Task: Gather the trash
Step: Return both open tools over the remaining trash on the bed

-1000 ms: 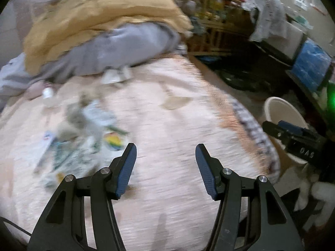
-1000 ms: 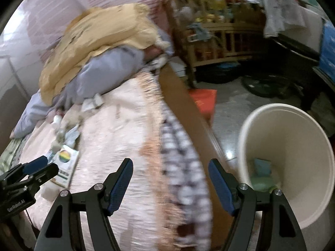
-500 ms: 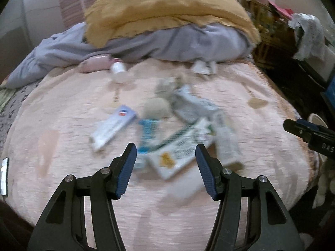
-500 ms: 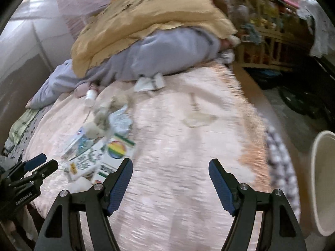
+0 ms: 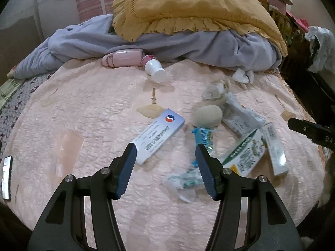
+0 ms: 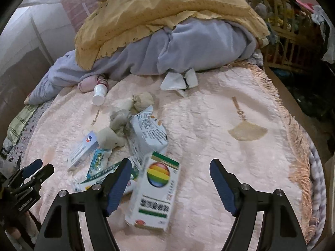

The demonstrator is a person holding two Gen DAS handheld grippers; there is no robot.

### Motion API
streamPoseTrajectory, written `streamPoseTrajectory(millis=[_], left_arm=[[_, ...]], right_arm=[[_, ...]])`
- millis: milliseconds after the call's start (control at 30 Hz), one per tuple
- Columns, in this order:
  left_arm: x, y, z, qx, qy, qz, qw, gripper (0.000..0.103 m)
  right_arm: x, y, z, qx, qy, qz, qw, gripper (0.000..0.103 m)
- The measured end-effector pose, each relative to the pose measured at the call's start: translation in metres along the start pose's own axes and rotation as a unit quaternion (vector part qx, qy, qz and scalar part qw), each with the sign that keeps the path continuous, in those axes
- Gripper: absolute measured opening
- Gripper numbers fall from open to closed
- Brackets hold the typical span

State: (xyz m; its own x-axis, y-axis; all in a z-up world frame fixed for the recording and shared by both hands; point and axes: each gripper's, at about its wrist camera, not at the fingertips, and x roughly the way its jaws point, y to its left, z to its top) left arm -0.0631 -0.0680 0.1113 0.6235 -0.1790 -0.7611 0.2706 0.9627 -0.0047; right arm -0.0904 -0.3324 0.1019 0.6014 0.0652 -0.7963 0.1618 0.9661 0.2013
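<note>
Trash lies in a heap on the pink bedspread [image 5: 88,108]. The heap holds a white-and-blue carton [image 5: 159,136], a blue wrapper [image 5: 202,138], a crumpled beige wad [image 5: 207,117], a green-and-white box [image 5: 245,152] and a white bottle [image 5: 153,69]. My left gripper [image 5: 166,163] hovers open just in front of the carton and wrapper, with nothing between its fingers. My right gripper [image 6: 170,177] is open wide above a rainbow-printed box [image 6: 155,190], which lies by its left finger untouched. The left gripper [image 6: 31,173] shows at the lower left in the right wrist view.
A yellow blanket [image 5: 188,6] on grey bedding [image 5: 146,41] fills the back of the bed. A wooden crib [image 6: 286,33] stands at the right beyond the fringed bed edge [image 6: 297,138]. A phone-like slab [image 5: 6,175] lies at the left edge.
Both views have swung left, away from the white bin and bed edge and onto the trash heap. The bin has left view. Both grippers stayed open and empty.
</note>
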Motion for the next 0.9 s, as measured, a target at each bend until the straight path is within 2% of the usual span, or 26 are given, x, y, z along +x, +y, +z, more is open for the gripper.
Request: streamPoseTrajectory(millis=[267,567,733,900], left_arm=[[0.018,0.02,-0.004,-0.014,0.014,-0.002,0.9998,0.057],[0.017,0.026,-0.007,-0.025,0.024,0.001,0.9994,0.057],[0.016,0.038,-0.014,-0.027,0.034,-0.004,0.9991,0.057],[0.016,0.057,-0.021,-0.036,0.052,-0.014,0.9979,0.057]], right_arm=[[0.022,0.022,0.007,-0.016,0.016,-0.004,1.0,0.075],[0.03,0.032,0.003,-0.041,0.033,0.013,0.999,0.075],[0.027,0.03,0.003,-0.054,0.027,0.014,0.998,0.075],[0.026,0.024,0.005,-0.056,0.028,0.035,0.997,0.075]])
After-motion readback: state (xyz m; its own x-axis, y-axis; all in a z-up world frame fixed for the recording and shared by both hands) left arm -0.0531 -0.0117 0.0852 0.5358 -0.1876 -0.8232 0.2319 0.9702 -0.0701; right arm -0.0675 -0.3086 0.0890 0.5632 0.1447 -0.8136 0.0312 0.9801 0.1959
